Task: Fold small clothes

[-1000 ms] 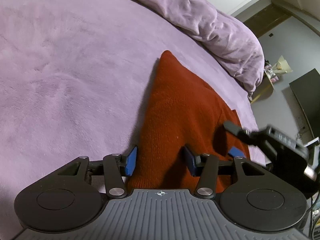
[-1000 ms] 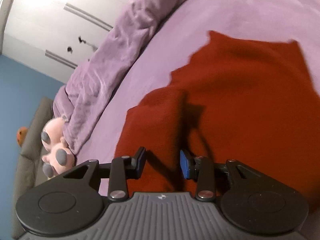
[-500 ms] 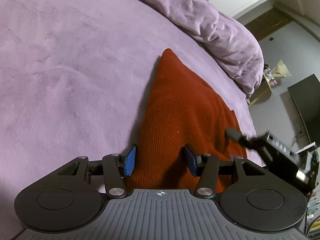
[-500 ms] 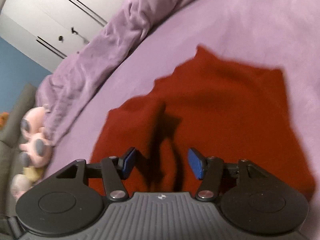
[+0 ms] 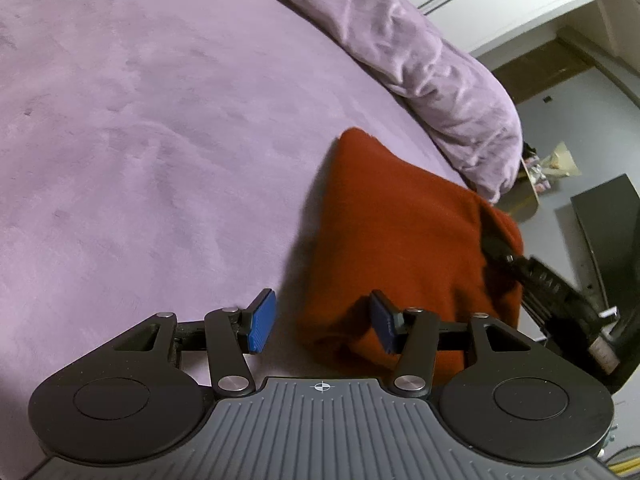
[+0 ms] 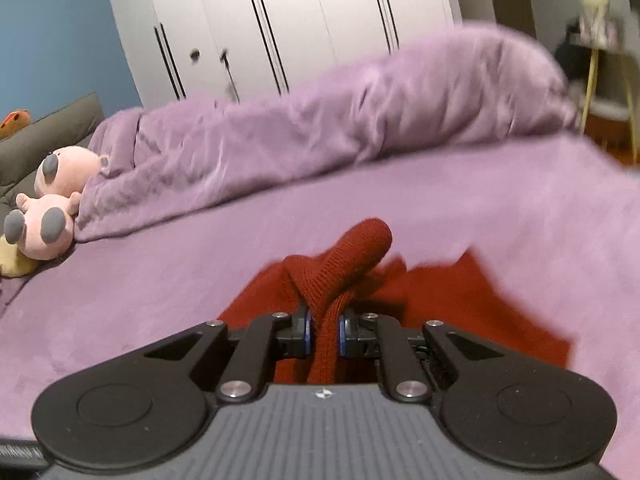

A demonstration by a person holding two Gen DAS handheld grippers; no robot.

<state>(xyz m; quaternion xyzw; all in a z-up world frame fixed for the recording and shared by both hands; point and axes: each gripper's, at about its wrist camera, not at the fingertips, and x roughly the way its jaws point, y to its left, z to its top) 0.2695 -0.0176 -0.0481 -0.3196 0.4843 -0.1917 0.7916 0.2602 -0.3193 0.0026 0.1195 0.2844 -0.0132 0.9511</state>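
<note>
A rust-red knit garment [image 5: 392, 232] lies on the purple bed cover [image 5: 140, 128]. My left gripper [image 5: 320, 322] is open, its jaws straddling the garment's near left edge without pinching it. My right gripper [image 6: 323, 330] is shut on a bunched fold of the garment [image 6: 344, 264], which rises in a hump just past the blue pads. In the left wrist view the right gripper [image 5: 536, 280] shows at the garment's right edge, where the cloth is lifted.
A rumpled purple duvet [image 6: 320, 120] runs along the far side of the bed. A pink plush toy [image 6: 48, 204] lies at its left end. White wardrobe doors [image 6: 280, 20] stand behind. A dark cabinet [image 5: 608, 240] is beyond the bed's right edge.
My right gripper closed on the garment's edge and lifted a fold; its view tilted up toward the wardrobe. My left gripper stayed open and slid slightly left of the garment's edge.
</note>
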